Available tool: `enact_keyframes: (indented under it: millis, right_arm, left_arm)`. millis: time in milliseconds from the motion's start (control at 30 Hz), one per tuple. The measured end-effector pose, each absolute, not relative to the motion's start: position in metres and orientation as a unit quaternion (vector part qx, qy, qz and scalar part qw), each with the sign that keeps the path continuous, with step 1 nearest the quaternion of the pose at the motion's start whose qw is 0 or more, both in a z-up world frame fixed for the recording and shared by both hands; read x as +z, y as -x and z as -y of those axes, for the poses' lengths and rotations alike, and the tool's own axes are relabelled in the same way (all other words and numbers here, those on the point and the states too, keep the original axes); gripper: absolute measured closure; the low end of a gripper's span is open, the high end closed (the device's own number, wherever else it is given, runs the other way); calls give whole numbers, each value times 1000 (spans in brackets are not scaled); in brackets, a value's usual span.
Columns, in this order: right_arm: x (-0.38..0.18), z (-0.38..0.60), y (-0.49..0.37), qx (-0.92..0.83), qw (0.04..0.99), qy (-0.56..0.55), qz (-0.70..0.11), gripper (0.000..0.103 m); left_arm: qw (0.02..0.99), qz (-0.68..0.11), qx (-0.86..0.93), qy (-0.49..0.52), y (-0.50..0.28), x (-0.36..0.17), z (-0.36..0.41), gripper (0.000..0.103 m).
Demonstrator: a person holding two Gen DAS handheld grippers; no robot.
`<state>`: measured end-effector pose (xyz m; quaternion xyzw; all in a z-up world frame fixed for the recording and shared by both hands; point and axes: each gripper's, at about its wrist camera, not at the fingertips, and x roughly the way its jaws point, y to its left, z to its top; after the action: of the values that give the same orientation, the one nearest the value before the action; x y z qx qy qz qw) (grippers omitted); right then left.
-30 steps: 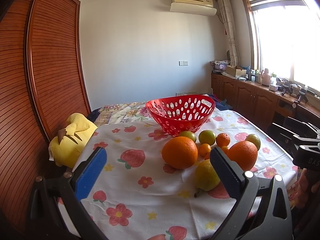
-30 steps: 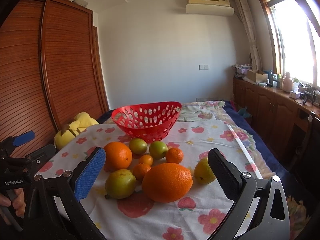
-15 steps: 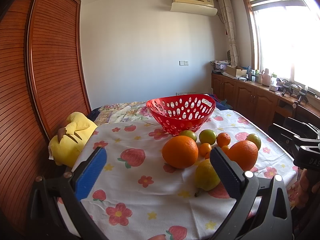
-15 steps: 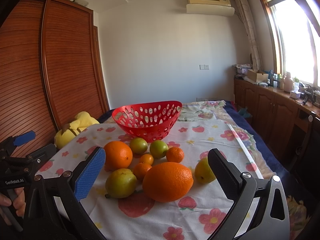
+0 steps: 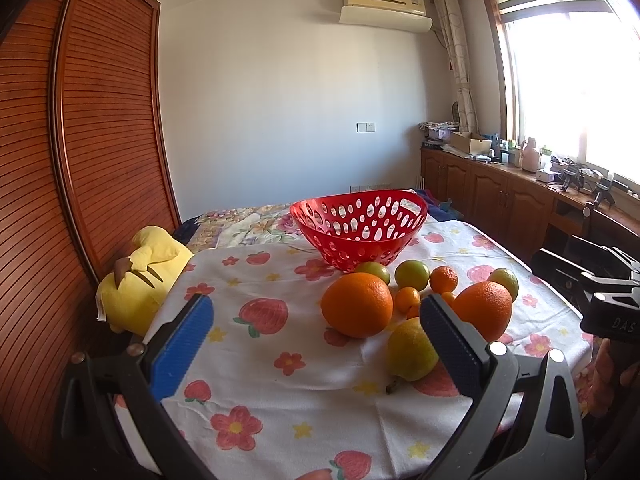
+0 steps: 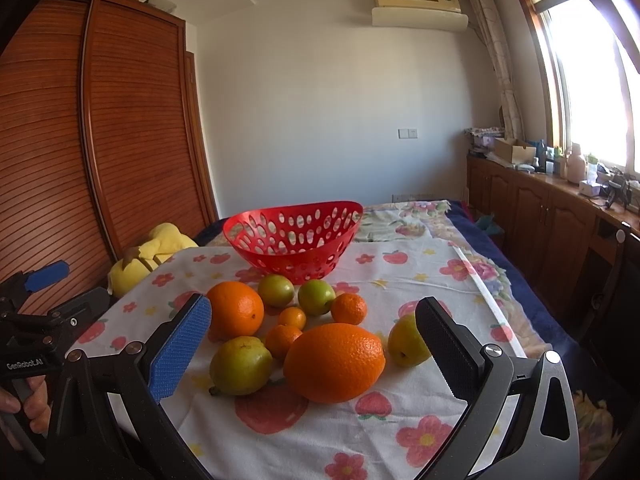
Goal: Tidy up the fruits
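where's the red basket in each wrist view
Left wrist: the red basket sits right of centre, behind the fruit.
Right wrist: the red basket sits just left of centre, again behind the fruit.
Shared landmark: the yellow plush toy, left of the basket in both.

My left wrist view: low over near-left edge of tablecloth [image 5: 280,364], facing forward and slightly right; left gripper [image 5: 316,344] fingers frame bottom. Fruit cluster sits right of centre, red basket [image 5: 360,224] beyond it. My right wrist view: low over near edge, further right, facing forward; right gripper [image 6: 312,344] fingers frame bottom, fruit nearer and centred. Both views share red basket, fruit, yellow plush toy [image 5: 140,280], wooden wardrobe [image 5: 80,184], far wall. Each view catches other gripper at its edge.
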<state>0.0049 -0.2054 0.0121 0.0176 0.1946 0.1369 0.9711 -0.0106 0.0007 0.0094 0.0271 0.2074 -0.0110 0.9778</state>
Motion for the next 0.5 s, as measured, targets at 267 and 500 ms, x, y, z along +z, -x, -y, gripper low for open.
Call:
enact_keyframes:
  millis: [267,500]
  right_arm:
    - [11,206,-5,136,971,-16,-197,0]
    - [-1,211,-13,131,968,-15,-212,0]
  left_arm:
    - [977,-211,-15,-28,10,7,2,0]
    - [972,-232,-26,-22,0,-11,3,0]
